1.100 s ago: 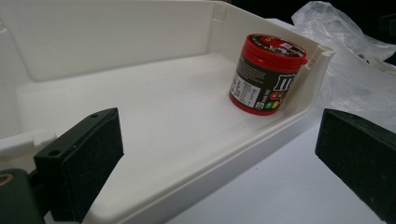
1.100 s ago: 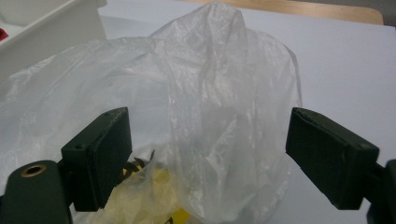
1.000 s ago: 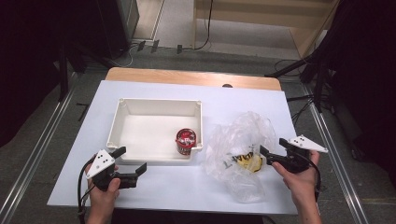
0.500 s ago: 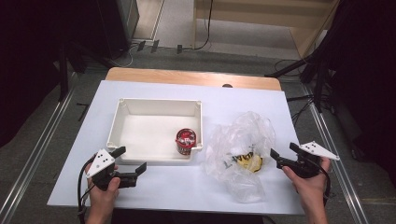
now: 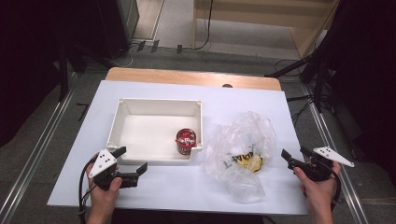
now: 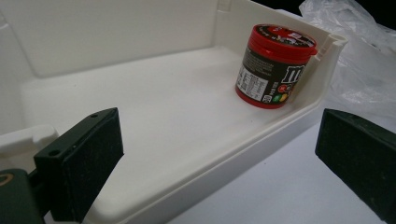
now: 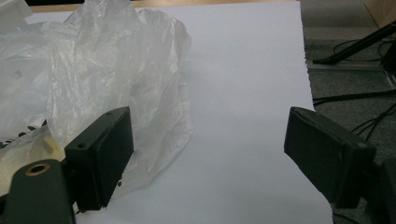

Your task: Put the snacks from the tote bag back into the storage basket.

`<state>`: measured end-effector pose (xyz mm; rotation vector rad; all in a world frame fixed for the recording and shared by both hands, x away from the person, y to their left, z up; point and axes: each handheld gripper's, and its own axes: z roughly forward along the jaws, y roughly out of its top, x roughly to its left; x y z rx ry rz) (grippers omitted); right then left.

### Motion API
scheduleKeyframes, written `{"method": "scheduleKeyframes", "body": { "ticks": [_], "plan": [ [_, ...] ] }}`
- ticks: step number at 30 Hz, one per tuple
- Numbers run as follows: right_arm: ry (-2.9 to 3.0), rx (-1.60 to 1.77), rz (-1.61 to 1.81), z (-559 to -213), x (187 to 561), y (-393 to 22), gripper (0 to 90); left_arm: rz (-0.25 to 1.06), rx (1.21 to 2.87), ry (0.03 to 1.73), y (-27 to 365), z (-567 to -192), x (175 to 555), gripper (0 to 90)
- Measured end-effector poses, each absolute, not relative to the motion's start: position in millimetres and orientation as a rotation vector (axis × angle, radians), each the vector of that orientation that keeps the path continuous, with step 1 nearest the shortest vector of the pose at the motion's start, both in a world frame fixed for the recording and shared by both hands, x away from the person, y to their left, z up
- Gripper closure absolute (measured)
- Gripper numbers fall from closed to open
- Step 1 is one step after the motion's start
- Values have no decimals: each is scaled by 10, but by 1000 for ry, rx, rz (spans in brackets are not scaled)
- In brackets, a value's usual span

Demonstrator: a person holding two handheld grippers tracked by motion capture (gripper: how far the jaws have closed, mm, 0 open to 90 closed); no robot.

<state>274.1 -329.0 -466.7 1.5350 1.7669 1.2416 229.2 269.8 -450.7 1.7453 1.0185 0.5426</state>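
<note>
A white paper-covered table (image 5: 187, 186) bears a shallow white plastic bin (image 5: 122, 120), and beside it lies a crumpled clear plastic bag (image 5: 243, 135) with something yellow inside. The round red-lidded black candy tub (image 5: 186, 140) already stands upright in the bin's near right corner, so that step looks done; the bag's contents seem left to unpack. The left gripper (image 5: 131, 164) hangs wide and empty before the bin; the right gripper (image 5: 295, 157), jaws wide and empty, sits just right of the bag.

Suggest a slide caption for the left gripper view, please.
Open left gripper faces a red-lidded candy tub standing in a white bin.
</note>
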Motion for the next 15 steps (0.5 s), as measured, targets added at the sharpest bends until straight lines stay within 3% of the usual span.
{"method": "scheduleKeyframes", "body": {
  "ticks": [15],
  "plan": [
    [1771, 1537, 1245, -4672, 2759, -3289, 150, 552, 1747, 1010, 2706, -4488, 2293, 11]
  ]
}}
